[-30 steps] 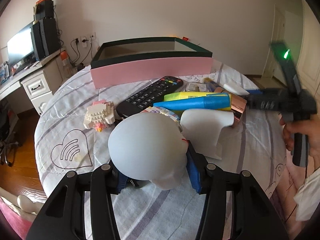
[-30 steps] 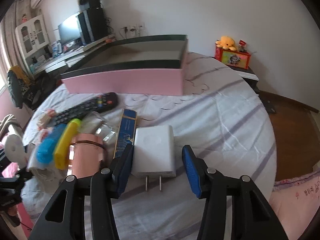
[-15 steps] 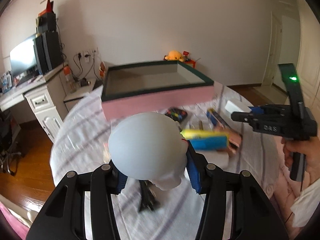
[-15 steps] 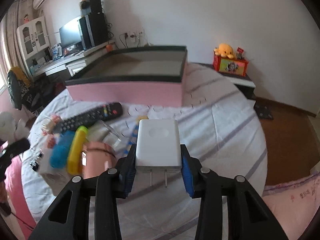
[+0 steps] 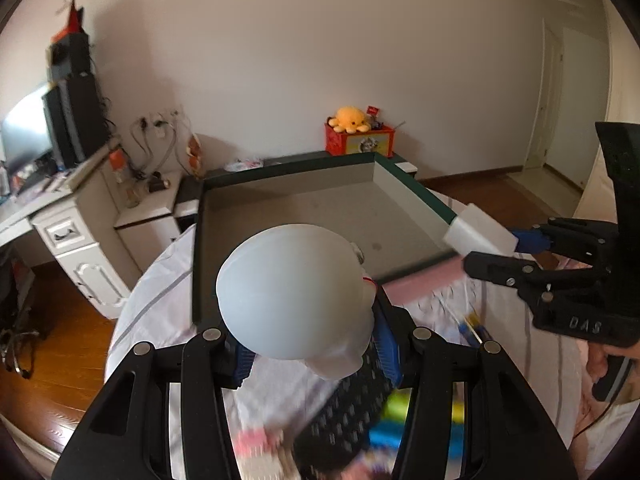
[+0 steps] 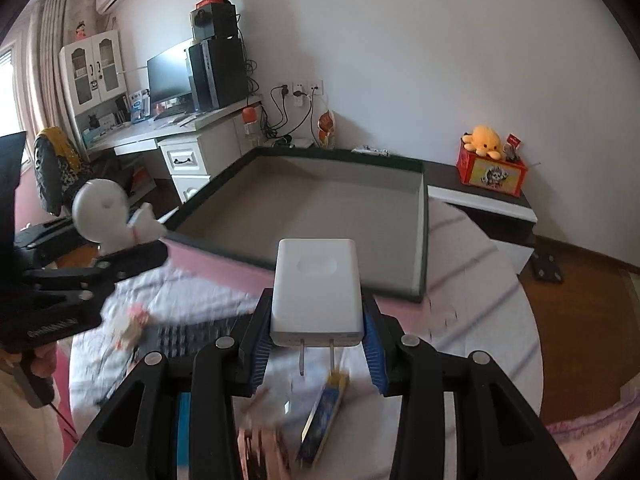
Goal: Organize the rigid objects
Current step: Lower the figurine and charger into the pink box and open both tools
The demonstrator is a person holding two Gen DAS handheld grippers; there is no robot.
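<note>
With the left gripper (image 5: 310, 354) pinching the white figure (image 5: 294, 294) and the right gripper (image 6: 316, 354) pinching the charger (image 6: 316, 292), carry both past the box's (image 6: 422, 240) near rim, lower them, then release well apart.

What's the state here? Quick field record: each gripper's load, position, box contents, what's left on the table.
left gripper: shut on white round-headed figure, near the box's front-left corner
right gripper: shut on white plug adapter, prongs toward the camera, at the box's front wall
box: pink outside, dark green rim, nothing visible inside
table: remote, blue and yellow items, motion-blurred
</note>
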